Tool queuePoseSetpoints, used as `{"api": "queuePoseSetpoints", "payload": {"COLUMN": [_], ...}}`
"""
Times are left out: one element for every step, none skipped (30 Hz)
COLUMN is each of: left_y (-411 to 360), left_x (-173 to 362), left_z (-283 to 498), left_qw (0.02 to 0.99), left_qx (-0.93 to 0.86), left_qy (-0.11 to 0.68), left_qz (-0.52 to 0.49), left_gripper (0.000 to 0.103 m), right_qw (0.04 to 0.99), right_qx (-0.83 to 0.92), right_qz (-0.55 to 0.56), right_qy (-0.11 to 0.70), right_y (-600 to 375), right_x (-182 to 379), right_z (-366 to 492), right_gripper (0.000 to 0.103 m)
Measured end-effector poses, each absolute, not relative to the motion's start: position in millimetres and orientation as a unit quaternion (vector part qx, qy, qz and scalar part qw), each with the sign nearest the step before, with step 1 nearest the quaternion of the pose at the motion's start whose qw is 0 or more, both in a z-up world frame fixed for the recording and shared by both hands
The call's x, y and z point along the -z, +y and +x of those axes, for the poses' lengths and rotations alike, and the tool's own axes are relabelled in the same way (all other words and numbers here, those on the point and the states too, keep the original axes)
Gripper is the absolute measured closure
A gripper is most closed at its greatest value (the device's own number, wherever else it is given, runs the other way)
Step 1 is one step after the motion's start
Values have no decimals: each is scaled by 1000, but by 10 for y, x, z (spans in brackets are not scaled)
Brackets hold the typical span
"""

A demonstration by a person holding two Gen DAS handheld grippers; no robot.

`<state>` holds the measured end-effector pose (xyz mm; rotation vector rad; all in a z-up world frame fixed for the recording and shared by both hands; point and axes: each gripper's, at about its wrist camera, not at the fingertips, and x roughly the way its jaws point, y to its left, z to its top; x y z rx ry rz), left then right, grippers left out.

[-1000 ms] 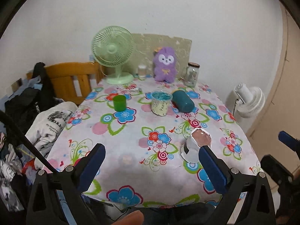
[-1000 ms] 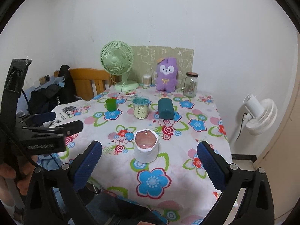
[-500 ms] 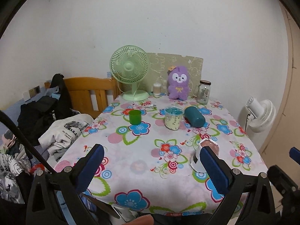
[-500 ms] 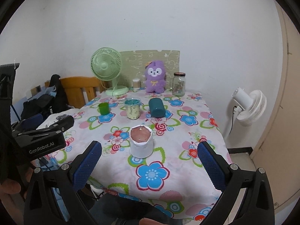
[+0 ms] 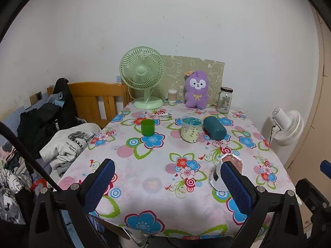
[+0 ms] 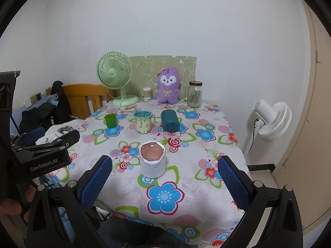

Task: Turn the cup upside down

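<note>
Our right gripper (image 6: 164,178) and left gripper (image 5: 167,183), blue textured pads spread apart, hover before the paper-wrapped cup (image 6: 153,159) standing on the floral-clothed surface (image 6: 186,144).

Table (image 6: 209,153): covered with a white cloth printed with bright flowers
Green fan (image 6: 114,72): upright at the far left corner, by the wall; a patterned green board (image 6: 182,66) leans behind it
Purple plush (image 6: 168,85): sits upright against that board; a small clear tub of cotton swabs (image 6: 147,93) just to its left; a lidded glass jar (image 6: 194,94) to its right
Wooden chair (image 5: 97,99): at the table's left side; dark clothes (image 5: 49,115) draped over it, a white printed shirt (image 5: 68,142) heaped in front
White floor fan (image 6: 271,119): stands right of the table, well apart, its cord at the wall
</note>
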<state>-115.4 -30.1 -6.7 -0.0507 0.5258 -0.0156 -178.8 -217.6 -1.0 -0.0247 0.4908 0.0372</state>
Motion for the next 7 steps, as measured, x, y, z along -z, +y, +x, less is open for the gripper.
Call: {"api": "queuePoseSetpoints", "payload": {"left_y": [-296, -295, -295, -293, -291, -293, -298], "left_x": [68, 68, 66, 64, 60, 56, 53], "left_z": [-1150, -1148, -1146, -1143, -1141, -1141, -1144], "left_qw": [965, 965, 965, 965, 965, 966, 966], "left_qx": [8, 9, 10, 11, 12, 12, 12], "left_qy": [261, 260, 259, 259, 259, 258, 258], "left_qz": [-26, -27, -29, -30, -31, -32, -31], "left_gripper": [0, 0, 0, 0, 0, 0, 0], "right_qw": [970, 970, 971, 971, 971, 971, 971], "right_qx": [-19, -17, -15, -14, -14, -15, -14], "right_qz": [-12, -13, -14, -15, -16, -16, -17], "right_qy": [243, 241, 240, 239, 238, 238, 238], "right_y": [-2175, -2173, -2171, -2168, -2167, -2164, -2162], "right_x": [9, 5, 5, 3, 1, -1, -1], "right_z": [-1788, -1794, -1792, -1794, -1794, -1798, -1799], "right_gripper": [0, 0, 0, 0, 0, 0, 0]}}
